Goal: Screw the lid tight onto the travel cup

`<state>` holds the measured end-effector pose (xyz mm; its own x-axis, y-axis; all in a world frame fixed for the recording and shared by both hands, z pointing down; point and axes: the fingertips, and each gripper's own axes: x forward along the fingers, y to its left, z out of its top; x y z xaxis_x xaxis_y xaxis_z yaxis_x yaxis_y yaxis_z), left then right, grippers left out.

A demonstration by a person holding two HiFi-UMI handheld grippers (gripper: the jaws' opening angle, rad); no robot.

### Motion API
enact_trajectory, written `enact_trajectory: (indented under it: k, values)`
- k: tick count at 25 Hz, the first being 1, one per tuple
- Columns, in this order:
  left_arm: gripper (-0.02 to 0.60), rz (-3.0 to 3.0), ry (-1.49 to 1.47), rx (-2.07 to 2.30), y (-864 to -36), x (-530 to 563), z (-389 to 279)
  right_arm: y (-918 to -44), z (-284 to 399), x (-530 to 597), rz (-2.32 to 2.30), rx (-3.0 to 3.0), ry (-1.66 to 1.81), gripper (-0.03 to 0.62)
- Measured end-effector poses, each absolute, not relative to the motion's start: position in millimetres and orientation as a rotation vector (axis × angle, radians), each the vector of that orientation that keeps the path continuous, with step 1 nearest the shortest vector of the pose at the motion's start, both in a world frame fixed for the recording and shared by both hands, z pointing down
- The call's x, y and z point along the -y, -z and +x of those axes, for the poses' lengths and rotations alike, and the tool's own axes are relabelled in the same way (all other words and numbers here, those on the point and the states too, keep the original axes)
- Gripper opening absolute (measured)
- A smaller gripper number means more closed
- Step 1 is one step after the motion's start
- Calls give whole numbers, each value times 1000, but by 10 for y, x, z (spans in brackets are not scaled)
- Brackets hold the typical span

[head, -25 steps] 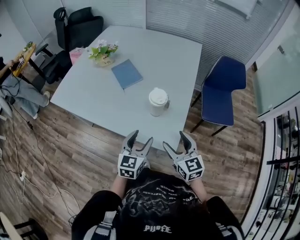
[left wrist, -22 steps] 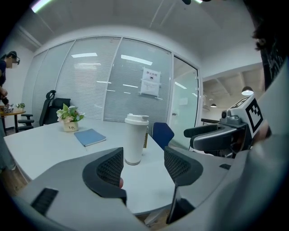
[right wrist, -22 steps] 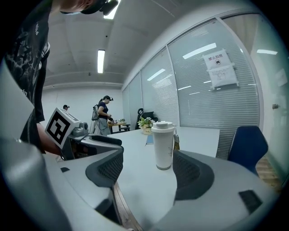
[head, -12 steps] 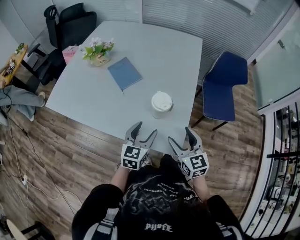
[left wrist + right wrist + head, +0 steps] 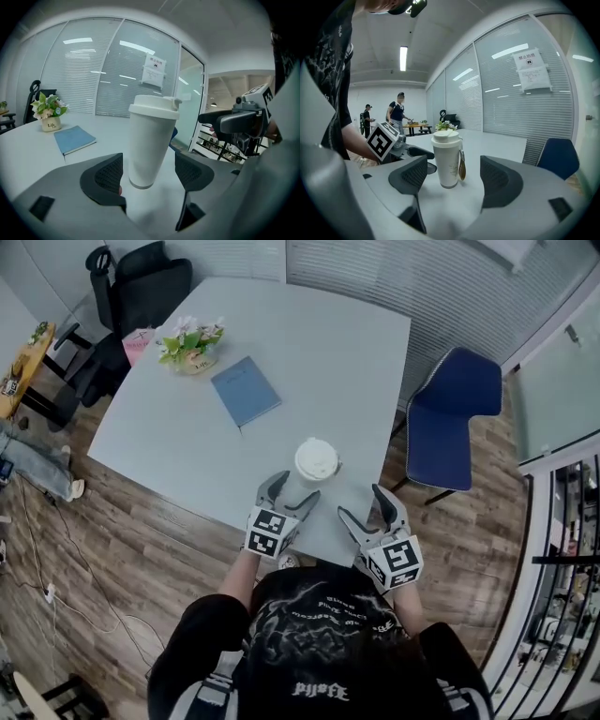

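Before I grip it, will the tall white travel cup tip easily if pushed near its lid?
Probably yes: the tall white travel cup narrows toward its base, so a high push could topple it. Its smooth wall may slip under a light grip.

The white travel cup (image 5: 316,470) is standing upright with its white lid (image 5: 316,457) sitting on top, just ahead of the left gripper (image 5: 294,487), framed by its opening jaws but untouched, and forward-left of the right gripper (image 5: 363,504).
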<state>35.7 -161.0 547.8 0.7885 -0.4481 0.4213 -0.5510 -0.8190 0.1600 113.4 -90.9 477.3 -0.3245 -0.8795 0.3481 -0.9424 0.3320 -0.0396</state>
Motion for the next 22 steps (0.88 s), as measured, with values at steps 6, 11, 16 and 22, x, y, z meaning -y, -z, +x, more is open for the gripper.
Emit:
enact_trajectory:
  k: [6, 11, 16, 22]
  values:
    - [368, 2728, -608, 714, -5653, 1792, 537, -4787, 1284, 1067, 1532, 2381, -353, 344]
    - [368, 2744, -672, 620, -5772, 1844, 676, -4864, 1294, 1129, 1412, 2391, -338, 344]
    - [369, 2780, -690, 599, -5776, 1889, 770, -4752, 1286, 1277, 1248, 2449, -284, 351]
    - [373, 2792, -685, 586, -5797, 1889, 770, -4551, 1161, 1508, 864, 2482, -123, 367]
